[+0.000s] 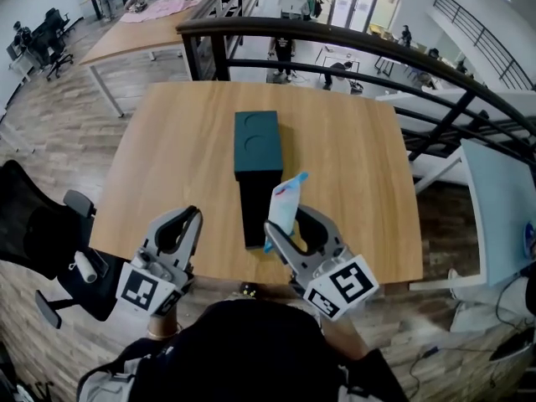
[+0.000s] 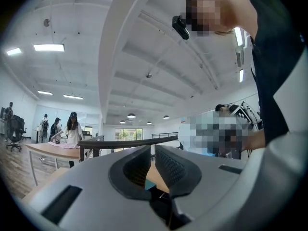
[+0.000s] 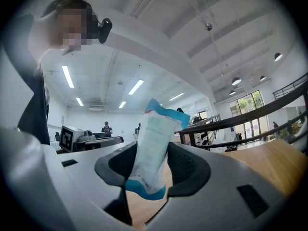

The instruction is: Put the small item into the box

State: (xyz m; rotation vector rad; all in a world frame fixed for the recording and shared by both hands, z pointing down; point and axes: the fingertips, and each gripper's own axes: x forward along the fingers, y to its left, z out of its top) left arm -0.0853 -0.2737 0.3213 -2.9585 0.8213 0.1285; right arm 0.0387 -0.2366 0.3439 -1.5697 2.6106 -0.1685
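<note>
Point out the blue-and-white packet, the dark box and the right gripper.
packet [image 3: 152, 147], right gripper view, its white middle.
box [image 1: 257, 143], head view, its teal top.
right gripper [image 1: 286, 219], head view, between its fingertips.

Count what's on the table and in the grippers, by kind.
Grippers: 2, the left gripper and the right gripper
Packets: 1, the packet in the right gripper
Box parts: 2, the teal part and the black part
Total: 5
</note>
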